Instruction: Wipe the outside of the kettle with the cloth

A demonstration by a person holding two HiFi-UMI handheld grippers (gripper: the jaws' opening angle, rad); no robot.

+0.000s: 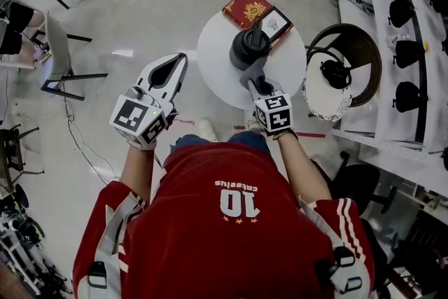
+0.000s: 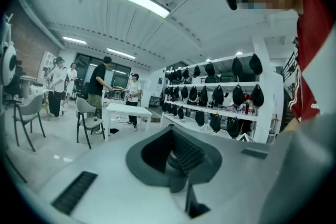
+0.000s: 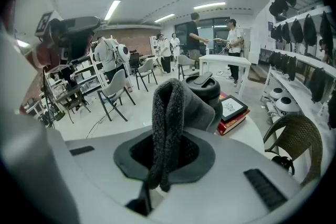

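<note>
Kettle, dark and lidded, stands upright near the middle of the round white bench. On its far side a red book and a framed picture lie stacked, close by it.

The grey cloth is pinched as a folded wad in the closed jaws of the right gripper. Its free end stands up beyond the jaws and appears to rest against the kettle's near side. Holding it this way puts soft cloth, not a hard jaw, against the wall to be wiped.

The right gripper view shows the cloth directly in front of the kettle.

The left gripper hangs off the bench's left edge over the floor, well apart from the kettle. Its jaws are together on nothing, so the kettle is likely unsteadied.

A wicker chair stands to the right.
</note>
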